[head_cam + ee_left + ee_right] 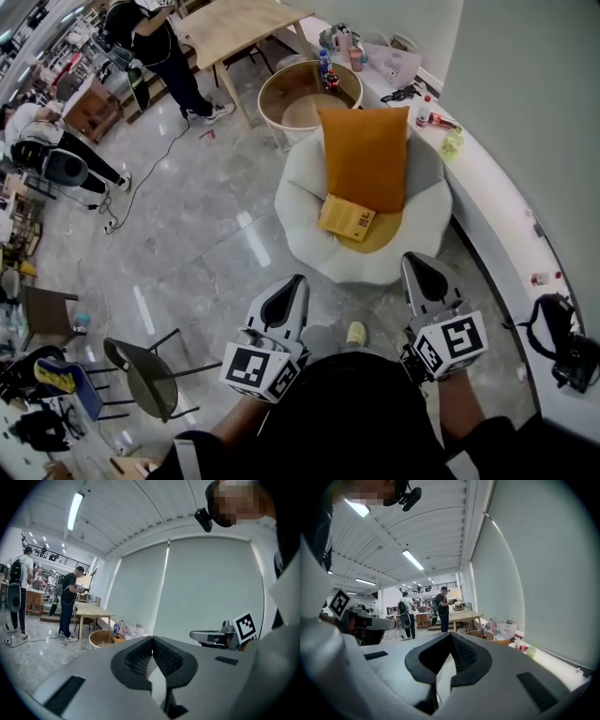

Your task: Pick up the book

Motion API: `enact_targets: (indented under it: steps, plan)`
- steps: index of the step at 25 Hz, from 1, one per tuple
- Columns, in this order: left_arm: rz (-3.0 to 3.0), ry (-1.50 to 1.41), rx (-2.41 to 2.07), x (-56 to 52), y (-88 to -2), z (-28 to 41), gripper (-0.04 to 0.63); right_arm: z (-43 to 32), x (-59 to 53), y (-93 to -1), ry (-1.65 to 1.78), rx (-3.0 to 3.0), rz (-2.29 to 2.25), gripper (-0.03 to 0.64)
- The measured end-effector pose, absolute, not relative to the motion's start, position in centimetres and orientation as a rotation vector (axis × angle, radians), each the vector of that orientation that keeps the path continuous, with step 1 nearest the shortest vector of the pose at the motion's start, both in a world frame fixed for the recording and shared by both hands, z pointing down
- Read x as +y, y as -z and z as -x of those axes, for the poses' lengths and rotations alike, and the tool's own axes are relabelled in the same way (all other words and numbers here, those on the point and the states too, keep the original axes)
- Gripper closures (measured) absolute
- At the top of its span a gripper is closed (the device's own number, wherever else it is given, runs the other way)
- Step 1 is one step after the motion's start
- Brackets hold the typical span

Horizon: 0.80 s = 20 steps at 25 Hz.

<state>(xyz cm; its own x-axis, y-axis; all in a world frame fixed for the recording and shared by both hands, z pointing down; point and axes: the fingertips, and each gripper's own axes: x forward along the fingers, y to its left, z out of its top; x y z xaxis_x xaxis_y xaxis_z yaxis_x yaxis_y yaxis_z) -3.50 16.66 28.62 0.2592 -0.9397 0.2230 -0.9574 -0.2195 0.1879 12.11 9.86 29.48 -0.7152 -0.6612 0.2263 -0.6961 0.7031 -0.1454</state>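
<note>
Left hand-held gripper [291, 286] and right hand-held gripper [420, 264]: jaws pressed together, empty. Print on book [346, 217] illegible; it lies on chair [298, 202] seat, open floor [211, 258] before it.

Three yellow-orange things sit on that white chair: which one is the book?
The book is the small flat yellow rectangle with print. It lies at the foot of the tall upright orange pillow, partly over the plain yellow cushion.

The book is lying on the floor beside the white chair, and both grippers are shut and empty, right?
No. The head view shows the book on the seat of the white chair, not the floor. The left gripper and right gripper are indeed shut and empty.
</note>
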Motion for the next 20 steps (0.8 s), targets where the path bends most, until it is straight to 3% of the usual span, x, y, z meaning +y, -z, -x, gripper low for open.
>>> enact_targets:
  steps: [20]
  plan:
    - [-2.25, -0.063, -1.76, 17.9, -28.1, 3.9, 0.583, -11.8, 11.1, -30.0, -0.355, -2.8, -1.087, 0.603]
